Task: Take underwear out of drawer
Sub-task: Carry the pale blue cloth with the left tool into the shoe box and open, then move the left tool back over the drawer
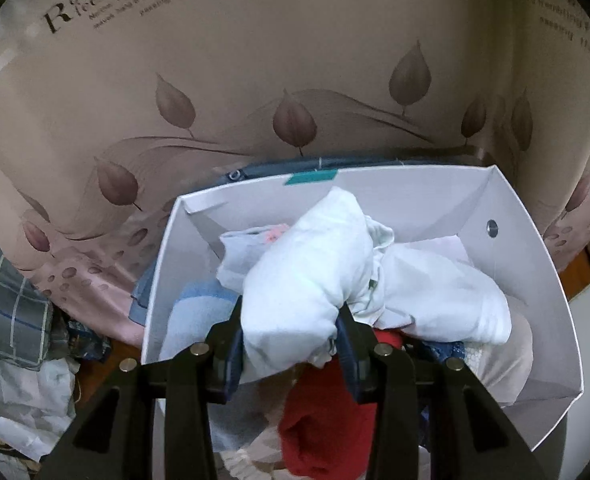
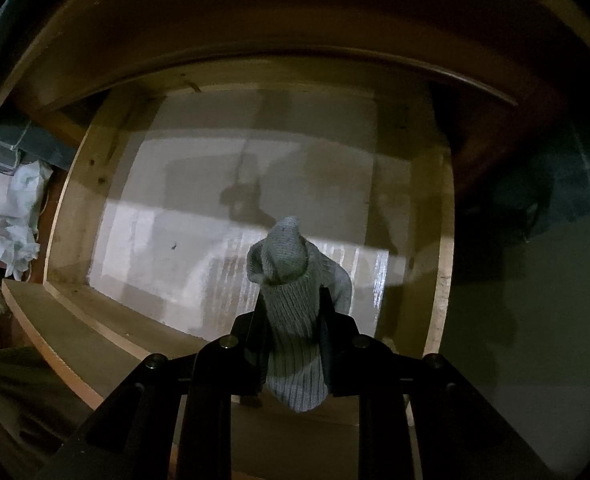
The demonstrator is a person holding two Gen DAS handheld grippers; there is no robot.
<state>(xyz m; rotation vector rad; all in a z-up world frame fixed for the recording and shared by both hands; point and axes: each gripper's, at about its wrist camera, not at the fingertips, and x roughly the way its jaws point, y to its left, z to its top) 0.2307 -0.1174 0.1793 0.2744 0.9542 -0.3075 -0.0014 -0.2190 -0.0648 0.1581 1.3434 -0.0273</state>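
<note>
The left gripper (image 1: 291, 334) has its jaws clenched on a bunched white garment (image 1: 307, 268), held over a white box (image 1: 535, 264) already heaped with pale and red clothing. The right gripper (image 2: 293, 332) clamps a grey ribbed knit piece (image 2: 291, 300) above the wooden drawer (image 2: 441, 240), whose pale lined bottom looks bare. Both pieces look light, soft and limp; they should sag and drape rather than slip. Pinching a thick fold near the middle, as now, seems safest; a single thin edge could pull loose.
</note>
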